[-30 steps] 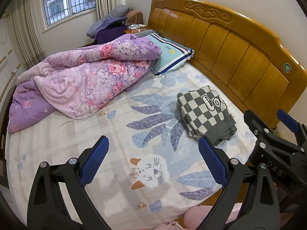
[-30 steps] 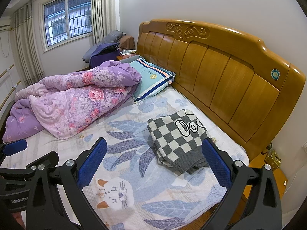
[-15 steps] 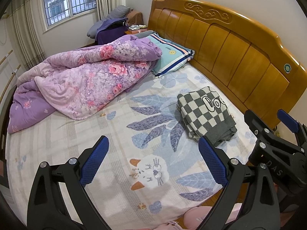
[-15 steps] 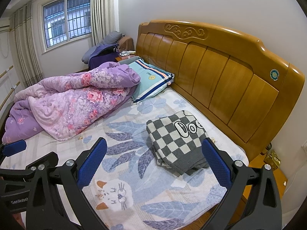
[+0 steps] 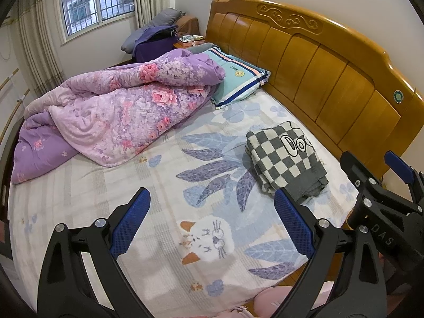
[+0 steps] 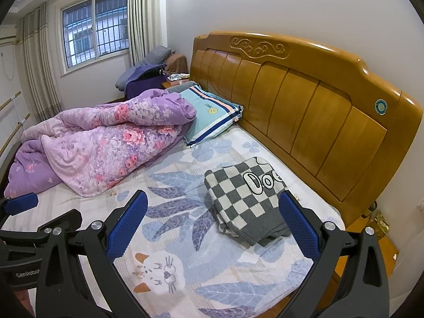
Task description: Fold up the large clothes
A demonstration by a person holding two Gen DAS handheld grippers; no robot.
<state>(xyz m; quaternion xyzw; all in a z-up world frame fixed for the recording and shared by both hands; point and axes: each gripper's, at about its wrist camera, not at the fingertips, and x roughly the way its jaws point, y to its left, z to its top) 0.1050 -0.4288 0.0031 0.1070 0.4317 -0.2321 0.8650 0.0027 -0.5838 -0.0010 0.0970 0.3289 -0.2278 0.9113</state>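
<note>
Closest to the cameras, both tools hang above the near edge of the bed with nothing in them: the left black gripper with blue ribbed pads (image 5: 210, 228) has its jaws spread wide over the cat printed on the pale leaf-patterned bedsheet (image 5: 164, 185), and the right black gripper with blue ribbed pads (image 6: 213, 228) is equally spread and released, its right finger overlapping the near corner of the garment in that view without any sign of contact. Just beyond them lies the task's thing, the grey-and-white checked knitted garment (image 6: 245, 201), already a compact folded stack on the sheet near the carved orange wooden headboard (image 5: 318, 74). By my reading the folding looks done or nearly so, and the chief risk is disturbance: a low-swinging finger could catch the loose grey hem at the stack's near corner and drag the layers open, since soft knit slides on smooth cotton. Pinching only the top layer would peel it off. Farther off, the rumpled purple floral quilt (image 5: 119, 116) and the teal striped pillow (image 5: 238, 82) sit well apart and pose little hazard.
</note>
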